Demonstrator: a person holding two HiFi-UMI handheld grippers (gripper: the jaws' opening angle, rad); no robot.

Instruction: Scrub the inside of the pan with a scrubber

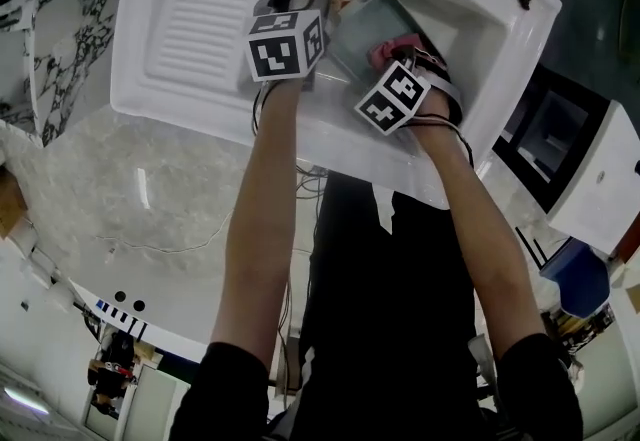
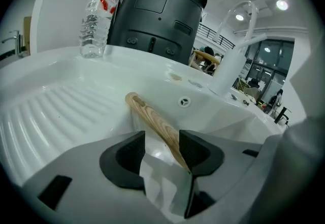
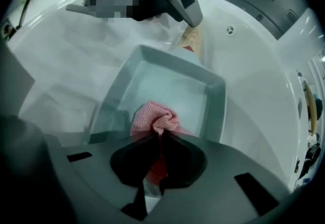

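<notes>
The right claw (image 3: 159,134) is clenched on the scrubber (image 3: 155,119), a crumpled pink mesh cloth that bulges out just in front of the claw's tips. Directly below the cloth is the pan (image 3: 213,98), a square grey-green one with low walls. The scrubber is inside it, near the wall closest to this claw. The picture is blurred there, so I cannot say if the cloth presses on the bottom. Beyond the far corner of the pan its wooden handle (image 3: 190,40) begins.

The left claw (image 2: 162,137) is released. Its two jaws stand apart, and the handle runs between them, close along the right jaw and clear of the left jaw. I cannot tell if the wood touches the right pad. Ahead of this claw the handle rises at an angle, and its rounded end points to the back of the white sink (image 2: 218,111). To the left of the claw lies the ribbed drainboard (image 2: 45,111). Farther ahead, in the back wall of the sink, there is a small round overflow hole (image 2: 184,101). Behind the sink's rim, farthest from the claw, stand a clear water bottle (image 2: 96,25) and, just to its right, a big black appliance (image 2: 155,14).
</notes>
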